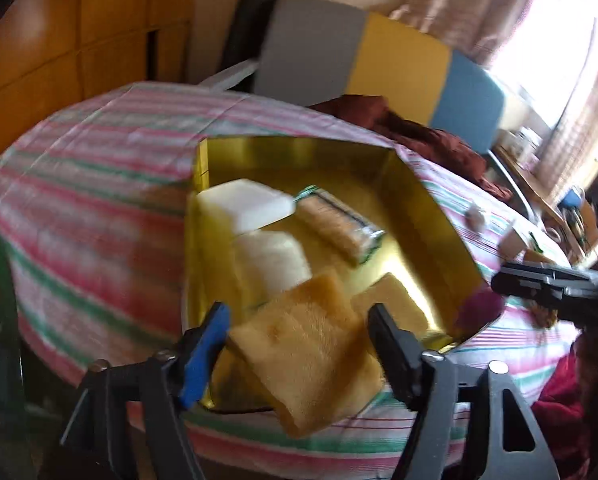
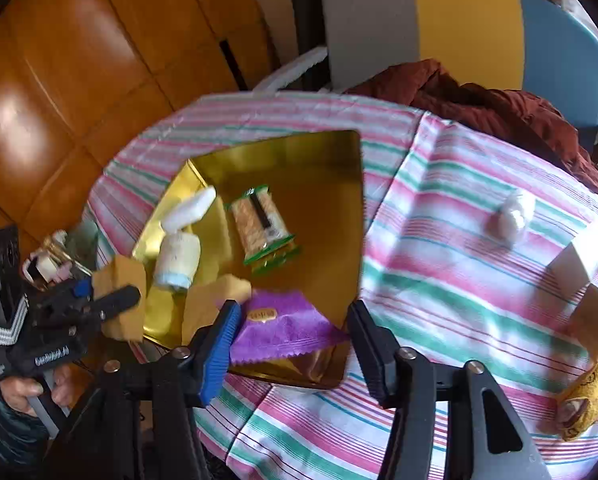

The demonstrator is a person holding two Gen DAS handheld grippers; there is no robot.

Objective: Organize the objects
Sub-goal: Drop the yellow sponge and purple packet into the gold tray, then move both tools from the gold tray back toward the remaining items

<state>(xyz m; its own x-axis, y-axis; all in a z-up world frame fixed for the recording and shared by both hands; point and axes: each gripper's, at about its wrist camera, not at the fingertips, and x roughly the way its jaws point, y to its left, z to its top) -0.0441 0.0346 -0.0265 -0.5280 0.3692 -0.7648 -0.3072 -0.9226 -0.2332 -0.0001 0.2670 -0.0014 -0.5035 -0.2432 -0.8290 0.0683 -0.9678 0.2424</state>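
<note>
Gold tin (image 2: 351, 200) sits left of centre on the striped cloth (image 2: 439, 280), already holding several items. Left gripper (image 1: 299, 344): jaws apart, tan pad (image 1: 311, 356) loose between them at the tin's near edge. Right gripper (image 2: 291, 344): jaws apart around the purple packet (image 2: 283, 328) at the tin's near rim, long axis left-right; contact unclear.

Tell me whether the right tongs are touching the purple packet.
Cannot tell. In the right wrist view the purple packet lies between the open right tongs; its edge meets the blue finger in the image, clear of the black one, but blur hides any contact.
</note>
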